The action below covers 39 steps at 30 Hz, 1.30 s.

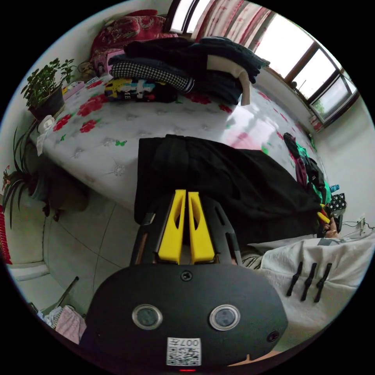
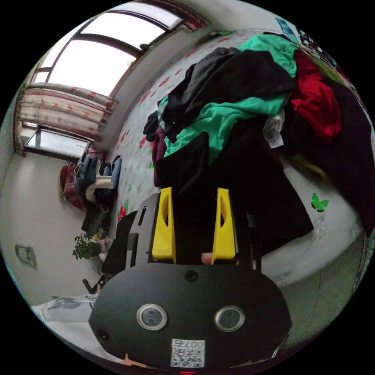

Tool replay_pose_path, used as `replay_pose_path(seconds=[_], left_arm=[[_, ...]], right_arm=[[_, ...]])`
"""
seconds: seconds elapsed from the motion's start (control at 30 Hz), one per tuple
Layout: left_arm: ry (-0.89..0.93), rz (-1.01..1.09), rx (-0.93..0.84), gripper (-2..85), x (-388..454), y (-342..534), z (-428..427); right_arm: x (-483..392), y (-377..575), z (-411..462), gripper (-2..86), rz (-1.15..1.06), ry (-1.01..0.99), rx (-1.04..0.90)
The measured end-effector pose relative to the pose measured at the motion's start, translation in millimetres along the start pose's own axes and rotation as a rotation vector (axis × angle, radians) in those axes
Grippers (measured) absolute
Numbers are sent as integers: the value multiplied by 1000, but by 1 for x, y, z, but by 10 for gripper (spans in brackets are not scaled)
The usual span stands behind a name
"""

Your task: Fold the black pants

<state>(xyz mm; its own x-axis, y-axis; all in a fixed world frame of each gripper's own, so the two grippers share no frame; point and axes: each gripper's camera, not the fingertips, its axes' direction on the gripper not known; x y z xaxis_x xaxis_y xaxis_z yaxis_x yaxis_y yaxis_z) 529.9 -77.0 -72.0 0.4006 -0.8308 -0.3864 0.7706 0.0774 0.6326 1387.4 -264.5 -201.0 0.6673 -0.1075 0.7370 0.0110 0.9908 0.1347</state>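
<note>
Pants (image 1: 234, 175), black, are lying across the bed (image 1: 129, 129) edge, one end draping down. Left tool (image 1: 186, 195) is clenching, seemingly pinching cloth, though dark fabric is hiding the contact. Right tool (image 2: 194, 193) is gaping wide over the fabric, probably lining up a grab.

Black pants (image 1: 242, 175); white bed (image 1: 117, 136), red flowers.

One black pants (image 1: 234, 175), two clothes piles (image 1: 187, 66) — two potted plants (image 1: 45, 88)
</note>
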Motion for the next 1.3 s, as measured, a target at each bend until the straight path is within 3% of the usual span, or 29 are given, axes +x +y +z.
replay_pose_path(seconds=[0.17,0.3,0.37,0.47,0.6,0.7,0.87,1.1,1.3], left_arm=[[49,15,120,-10,7,-3,-41],[-11,55,196,-10,17,30,-77],[-50,20,166,-10,12,54,-69],[-55,-127,32,-10,-8,92,-28],[-28,-251,-124,-10,-20,121,28],[-34,-235,-132,-10,-15,117,29],[-104,-115,-187,-8,0,120,29],[-116,-198,-128,27,3,162,13],[-140,-219,-14,47,8,179,-11]], right_arm=[[-23,-29,-26,9,-113,-33,-7],[-51,6,-138,1,-427,-205,320],[-37,28,-164,0,-447,-157,379],[26,50,-146,-2,-279,-38,269],[117,74,-67,-2,57,117,-33],[124,79,-74,-1,98,-1,43],[75,67,-90,5,-90,27,49],[53,92,-82,28,-81,355,78],[-34,95,-37,36,-446,424,71]])
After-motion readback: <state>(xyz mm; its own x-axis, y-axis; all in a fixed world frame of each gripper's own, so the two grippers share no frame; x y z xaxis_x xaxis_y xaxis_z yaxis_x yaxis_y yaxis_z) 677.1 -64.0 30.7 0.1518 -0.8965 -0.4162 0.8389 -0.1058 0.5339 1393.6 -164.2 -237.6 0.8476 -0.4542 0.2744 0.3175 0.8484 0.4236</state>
